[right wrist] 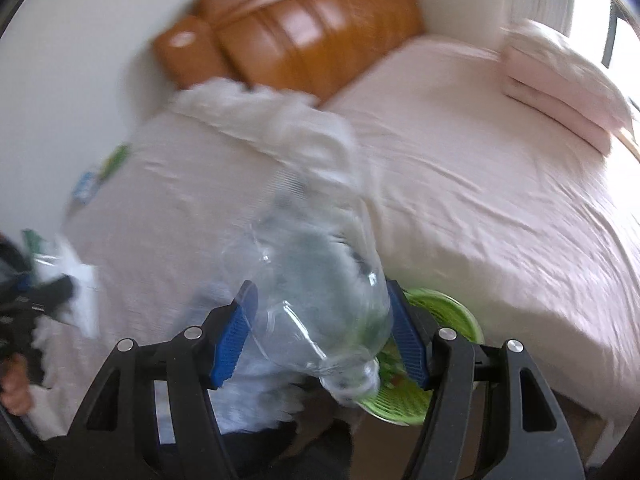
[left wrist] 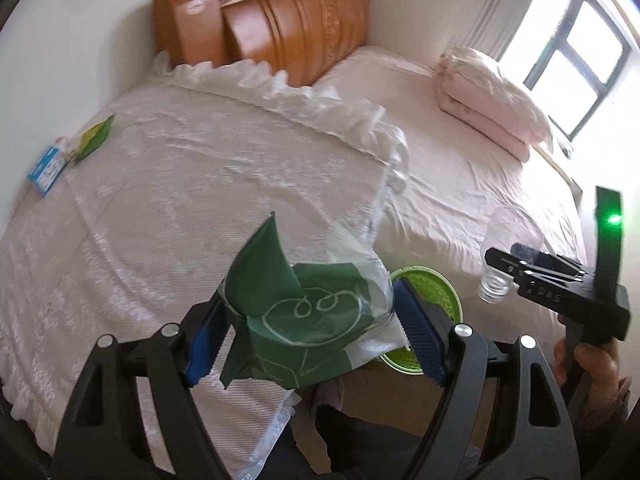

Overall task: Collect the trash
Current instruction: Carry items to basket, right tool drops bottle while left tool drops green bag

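Left wrist view: left tongs (left wrist: pixel 308 312) clamped on a green wrapper (left wrist: pixel 296 316) bundled with some clear plastic film, both pads pressing it, held above the bed (left wrist: pixel 180 184) edge. Right wrist view is motion-blurred but the right tongs (right wrist: pixel 320 336) grip a clear plastic bottle (right wrist: pixel 316 300) across its body, neck pointing down toward the green basket (right wrist: pixel 448 312), which sits low beside the bed, just behind both loads. More trash left: green packet (left wrist: pixel 94 138) and blue-white packet (left wrist: pixel 48 166) at the far bed edge near the wall. Risks, my read: bottle is thin and slick, so it can crush or squirt out of the pads on a fast swing; wrapper is held by one crumpled part, so the loose film may snag a pad and not drop cleanly; both tongs converge on one small basket, so collision or a miss onto the floor is possible.
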Available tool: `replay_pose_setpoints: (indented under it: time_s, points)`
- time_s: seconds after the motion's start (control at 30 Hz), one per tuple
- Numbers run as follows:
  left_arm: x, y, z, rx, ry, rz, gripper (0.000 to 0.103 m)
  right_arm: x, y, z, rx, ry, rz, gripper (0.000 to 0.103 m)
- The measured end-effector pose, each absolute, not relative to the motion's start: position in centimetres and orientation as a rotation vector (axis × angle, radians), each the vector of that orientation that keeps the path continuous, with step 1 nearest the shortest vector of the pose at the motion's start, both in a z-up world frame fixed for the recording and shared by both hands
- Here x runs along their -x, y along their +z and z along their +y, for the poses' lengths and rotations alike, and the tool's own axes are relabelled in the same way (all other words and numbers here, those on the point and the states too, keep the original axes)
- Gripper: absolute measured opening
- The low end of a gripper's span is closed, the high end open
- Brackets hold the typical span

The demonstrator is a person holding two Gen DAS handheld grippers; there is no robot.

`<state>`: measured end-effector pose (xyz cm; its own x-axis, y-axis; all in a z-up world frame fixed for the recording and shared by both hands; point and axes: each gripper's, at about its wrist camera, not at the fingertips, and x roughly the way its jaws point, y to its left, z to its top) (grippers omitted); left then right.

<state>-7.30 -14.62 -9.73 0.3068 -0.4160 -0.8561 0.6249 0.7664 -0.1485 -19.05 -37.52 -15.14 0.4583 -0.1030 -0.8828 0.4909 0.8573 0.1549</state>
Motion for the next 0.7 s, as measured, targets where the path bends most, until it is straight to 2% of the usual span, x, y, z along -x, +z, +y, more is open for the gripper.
replay_pose_setpoints:
  time_s: [0.27,0.3,0.33,0.4,0.7]
  points:
    - [8.7,-9.9,-17.8,-0.284,-0.758,1.053,0.076,22.1,-18.1,-41.1,-0.488,-0.503,1.064,0.066]
    - [8.9,-10.0,-18.2,-0.293,-0.769,1.053,0.076,22.4,-18.4,-41.4,-0.491,-0.529,1.075,0.076]
    - [9.1,-10.0,-18.7,-0.301,-0.78,1.052,0.076,22.6,-18.5,-41.7,-0.49,-0.547,1.079,0.091]
    - [9.5,-10.2,-19.6,-0.318,-0.801,1.052,0.076,23.2,-18.6,-42.1,-0.478,-0.62,1.087,0.101]
    - [12.0,-11.2,-24.1,-0.399,-0.919,1.07,0.076,27.0,-19.1,-45.3,-0.552,-0.709,1.085,0.101]
